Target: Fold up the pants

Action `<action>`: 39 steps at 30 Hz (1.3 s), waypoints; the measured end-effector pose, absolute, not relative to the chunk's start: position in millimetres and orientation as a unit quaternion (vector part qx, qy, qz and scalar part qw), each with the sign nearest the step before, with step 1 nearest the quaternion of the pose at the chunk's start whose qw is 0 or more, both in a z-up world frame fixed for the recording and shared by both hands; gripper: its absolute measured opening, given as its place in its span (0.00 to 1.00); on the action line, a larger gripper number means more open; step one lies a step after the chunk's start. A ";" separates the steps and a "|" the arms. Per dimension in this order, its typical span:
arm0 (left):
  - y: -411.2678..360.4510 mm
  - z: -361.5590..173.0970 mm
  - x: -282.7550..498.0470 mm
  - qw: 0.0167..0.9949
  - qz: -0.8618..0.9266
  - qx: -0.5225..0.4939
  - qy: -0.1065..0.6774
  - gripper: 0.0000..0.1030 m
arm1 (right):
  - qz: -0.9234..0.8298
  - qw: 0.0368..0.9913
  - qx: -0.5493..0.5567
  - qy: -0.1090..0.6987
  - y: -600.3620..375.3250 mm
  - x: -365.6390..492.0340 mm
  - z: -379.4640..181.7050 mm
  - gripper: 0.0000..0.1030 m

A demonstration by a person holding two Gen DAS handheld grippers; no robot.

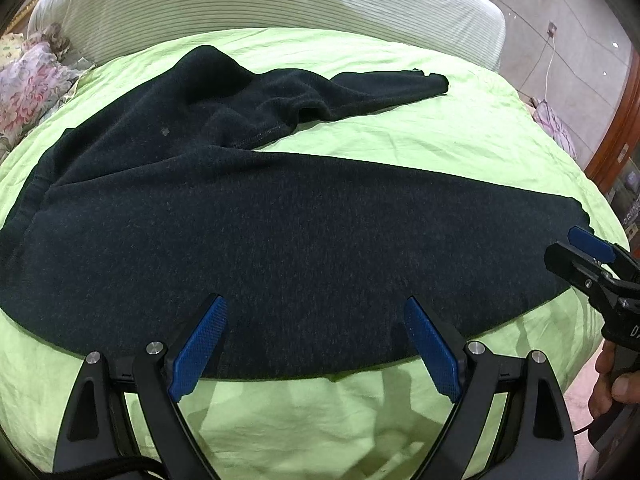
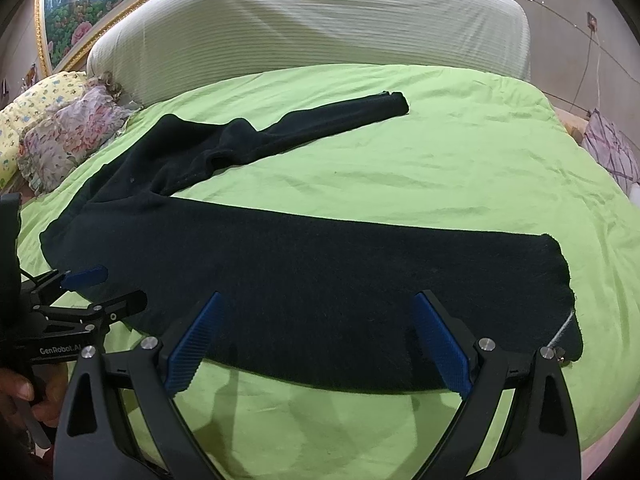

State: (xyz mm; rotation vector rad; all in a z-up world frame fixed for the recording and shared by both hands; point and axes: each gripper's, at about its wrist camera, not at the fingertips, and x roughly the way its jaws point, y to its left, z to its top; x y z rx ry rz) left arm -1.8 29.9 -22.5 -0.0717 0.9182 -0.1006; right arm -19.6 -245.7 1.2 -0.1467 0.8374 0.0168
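Observation:
Dark navy pants (image 1: 280, 232) lie spread on a green bed sheet (image 1: 420, 136), waist to the left, legs splayed apart in a V. The near leg runs across in front of me; the far leg (image 2: 320, 124) angles off to the back right. My left gripper (image 1: 316, 312) is open and empty, hovering over the near leg's front edge near the thigh. My right gripper (image 2: 316, 308) is open and empty over the near leg closer to its cuff (image 2: 560, 280). Each gripper shows in the other's view: the right one (image 1: 580, 256), the left one (image 2: 104, 288).
A striped padded headboard (image 2: 320, 20) stands behind the bed. Floral pillows (image 2: 72, 136) lie at the back left. A checked cloth (image 2: 612, 152) sits off the bed's right side. A framed painting (image 2: 80, 12) hangs at upper left. The bed's front edge is close below me.

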 end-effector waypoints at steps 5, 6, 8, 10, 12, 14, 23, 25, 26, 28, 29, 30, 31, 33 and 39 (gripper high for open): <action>29.2 -22.7 -0.4 0.894 -0.050 -0.032 0.445 0.88 | 0.010 0.911 -0.068 0.406 -245.6 -19.2 1.6 0.93; 29.4 -21.7 -0.3 0.893 -0.051 -0.033 0.445 0.88 | 0.012 0.913 -0.067 0.403 -245.7 -18.8 2.8 0.93; 30.4 -19.1 0.7 0.893 -0.053 -0.034 0.445 0.88 | 0.014 0.915 -0.066 0.398 -246.2 -17.2 5.5 0.93; 31.8 -15.3 2.6 0.895 -0.053 -0.035 0.442 0.88 | 0.018 0.917 -0.065 0.394 -245.8 -14.1 9.3 0.93; 33.4 -12.3 5.0 0.894 -0.055 -0.038 0.443 0.88 | 0.024 0.916 -0.066 0.396 -245.1 -8.4 12.9 0.93; 34.5 -8.7 9.8 0.893 -0.059 -0.038 0.445 0.88 | 0.035 0.912 -0.058 0.404 -246.6 -0.4 16.8 0.93; 41.0 15.8 64.3 0.887 -0.100 -0.011 0.451 0.88 | 0.104 0.897 0.007 0.431 -265.3 66.4 42.9 0.93; 44.3 17.4 80.3 0.880 -0.112 -0.019 0.462 0.88 | 0.119 0.891 0.023 0.438 -269.0 86.6 49.4 0.93; 47.3 19.1 92.5 0.875 -0.122 -0.026 0.467 0.88 | 0.124 0.889 0.026 0.441 -269.9 95.6 52.3 0.93; 52.4 22.7 112.6 0.872 -0.129 -0.034 0.472 0.88 | 0.132 0.883 0.028 0.450 -273.2 118.0 58.5 0.93; 55.1 25.4 122.8 0.871 -0.131 -0.036 0.473 0.88 | 0.135 0.880 0.029 0.454 -274.5 128.2 60.9 0.93; 57.3 28.7 135.9 0.869 -0.137 -0.037 0.474 0.88 | 0.140 0.875 0.029 0.462 -277.2 142.6 62.0 0.93; 58.7 31.4 146.7 0.869 -0.140 -0.037 0.473 0.88 | 0.143 0.873 0.024 0.465 -277.7 153.6 63.3 0.93; 59.7 37.3 168.9 0.868 -0.149 -0.035 0.472 0.88 | 0.132 0.873 0.001 0.470 -278.5 179.3 64.9 0.93; 65.1 45.2 247.3 0.865 -0.159 -0.022 0.475 0.88 | 0.113 0.868 -0.026 0.483 -295.1 250.5 62.5 0.93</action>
